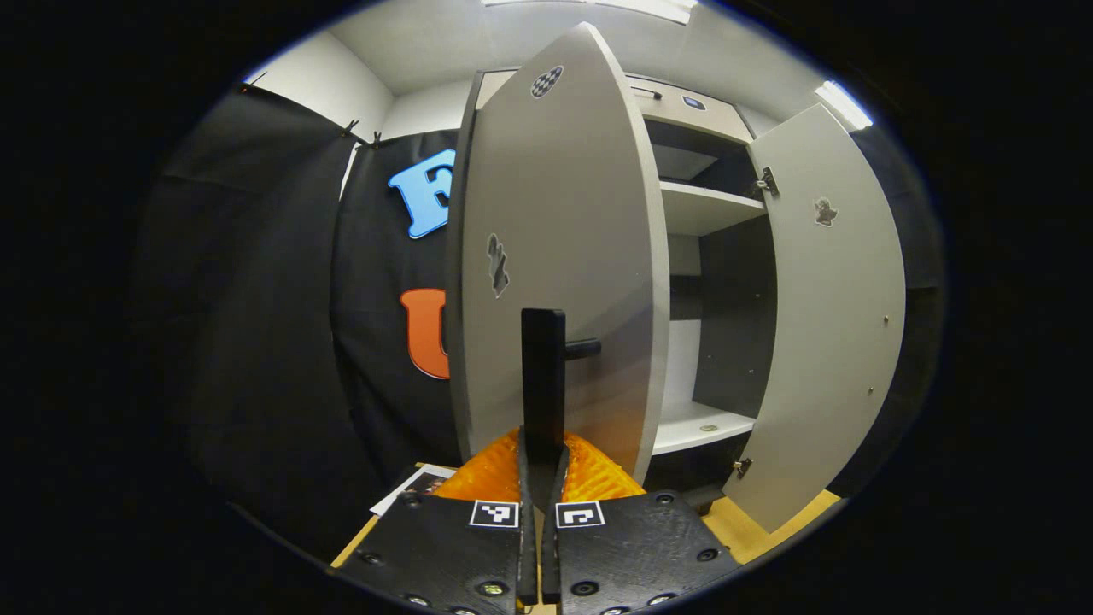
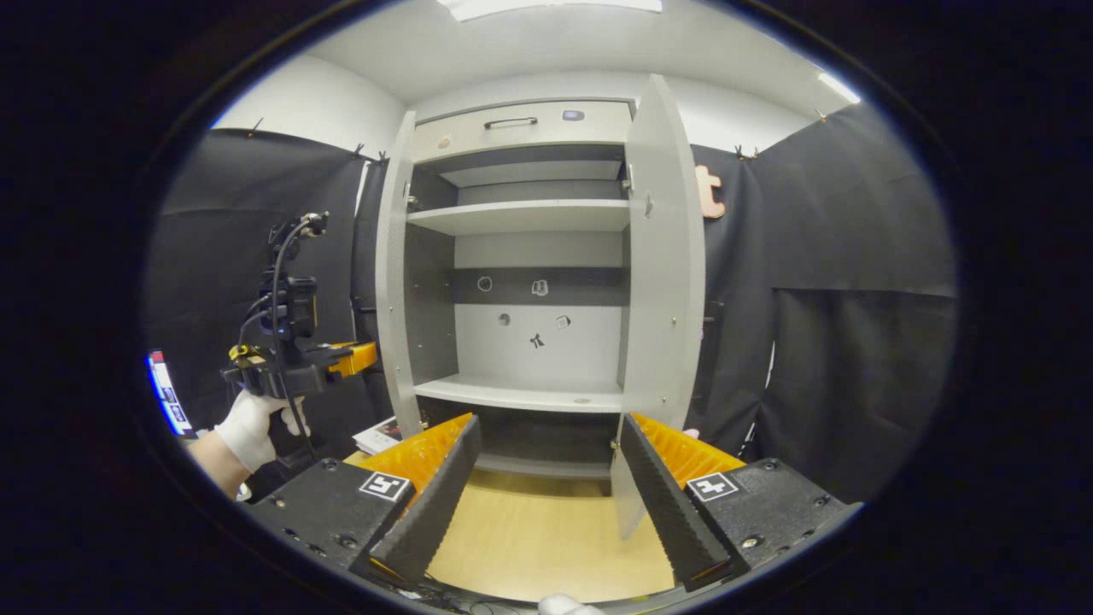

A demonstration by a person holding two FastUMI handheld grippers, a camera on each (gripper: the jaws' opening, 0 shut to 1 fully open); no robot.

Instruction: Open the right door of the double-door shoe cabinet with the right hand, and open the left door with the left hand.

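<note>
The shoe cabinet [image 2: 521,218] stands with both doors swung out. In the left gripper view the left door [image 1: 555,256] faces me with its outer side, and my left gripper [image 1: 541,454] is shut on its black vertical handle [image 1: 543,367]. The right door [image 1: 832,325] hangs wide open beyond it. In the right gripper view the left door [image 2: 394,273] shows edge-on and the right door [image 2: 662,256] stands open. My right gripper [image 2: 546,478] is open in front of the cabinet, apart from both doors, holding nothing. A gloved hand [image 2: 248,431] holds the left gripper [image 2: 295,359] at the left door.
White shelves [image 2: 521,393] inside the cabinet are bare apart from small stickers on the back panel. A drawer [image 2: 512,126] with a dark handle sits on top. The wooden floor [image 2: 546,538] lies below. Papers [image 2: 384,436] rest by the cabinet's foot. Black cloth walls [image 2: 854,299] close in both sides.
</note>
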